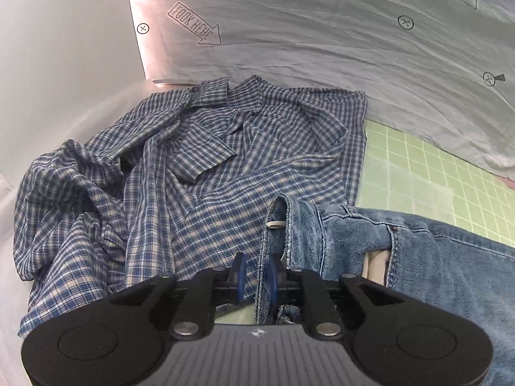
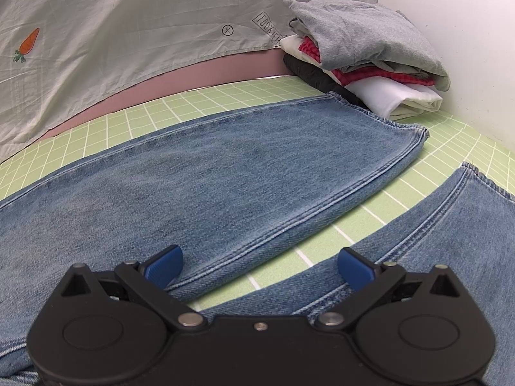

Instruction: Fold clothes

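Judging by the folded stack (image 2: 363,48) at the green grid mat's (image 2: 434,148) far corner, some folding is done. The jeans (image 2: 225,177) lie spread flat, their waistband (image 1: 267,251) stood up between the left gripper's (image 1: 256,273) nearly closed jaws; the right gripper (image 2: 259,267) is held wide open and empty. The plaid shirt (image 1: 161,167) remains crumpled.

We look from each gripper's wrist, forward and steeply down along its fingers, close above the green gridded mat (image 2: 106,128). Our left view faces a crumpled plaid shirt (image 1: 154,173) against the hanging sheet (image 1: 322,38), with the jeans (image 1: 418,257) at right. Our right view faces the jeans' legs and a folded stack (image 2: 363,51) in the far corner. Both views share jeans, mat and sheet.
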